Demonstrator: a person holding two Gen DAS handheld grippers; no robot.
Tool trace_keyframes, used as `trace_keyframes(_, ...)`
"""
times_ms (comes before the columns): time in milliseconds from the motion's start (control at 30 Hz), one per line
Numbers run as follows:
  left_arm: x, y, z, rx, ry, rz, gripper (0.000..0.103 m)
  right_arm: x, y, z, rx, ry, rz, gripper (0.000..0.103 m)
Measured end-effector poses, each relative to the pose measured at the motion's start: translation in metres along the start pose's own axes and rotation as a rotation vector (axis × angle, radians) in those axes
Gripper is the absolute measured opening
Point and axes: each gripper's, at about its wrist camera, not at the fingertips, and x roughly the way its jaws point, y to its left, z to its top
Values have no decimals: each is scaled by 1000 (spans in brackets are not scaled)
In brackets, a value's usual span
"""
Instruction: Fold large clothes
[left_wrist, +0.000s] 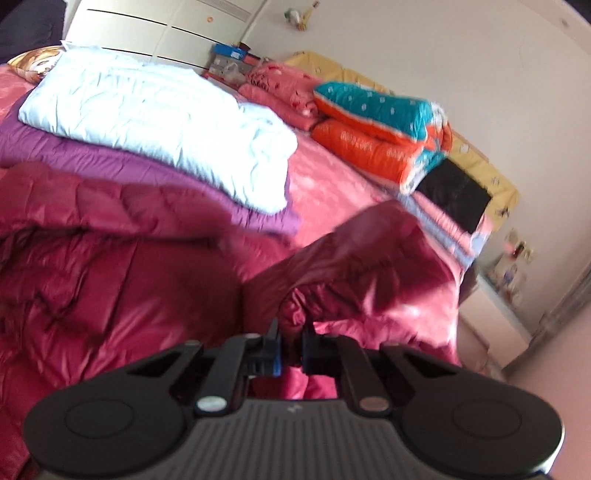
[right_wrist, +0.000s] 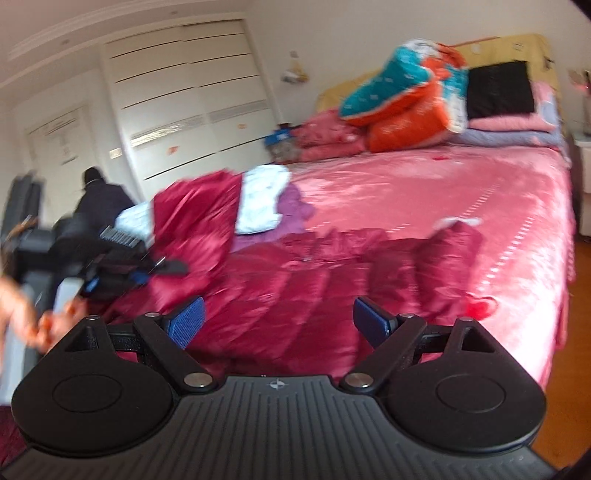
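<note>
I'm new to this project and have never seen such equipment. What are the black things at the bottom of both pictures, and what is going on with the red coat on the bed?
No robot here: a person holds a two-finger gripper in each hand, each with a wide-angle camera looking forward along its fingers. One picture comes from the left gripper, the other from the right gripper; the black shapes are their bodies.

On the pink bed lies a dark red puffy coat, with a white folded quilt on a purple one beside it, and orange-and-teal bedding near the headboard.

The left gripper is shut on a fold of the coat. The right gripper is open above the coat, holding nothing.
</note>
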Motion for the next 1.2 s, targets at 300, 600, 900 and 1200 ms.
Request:
trace_keyframes(300, -3, -27, 48, -9, -73, -100, 5, 47, 40, -11, -152, 135, 57, 103)
trace_keyframes(600, 1, -36, 64, 21, -121, -193, 5, 59, -42, 13, 95, 35, -338, 103)
trace_keyframes(900, 66, 7, 20, -76, 42, -63, 5, 55, -54, 15, 14, 7, -541, 103)
trace_keyframes(1200, 89, 5, 2, 39, 55, -44, 5, 74, -54, 6, -209, 119, -723, 103)
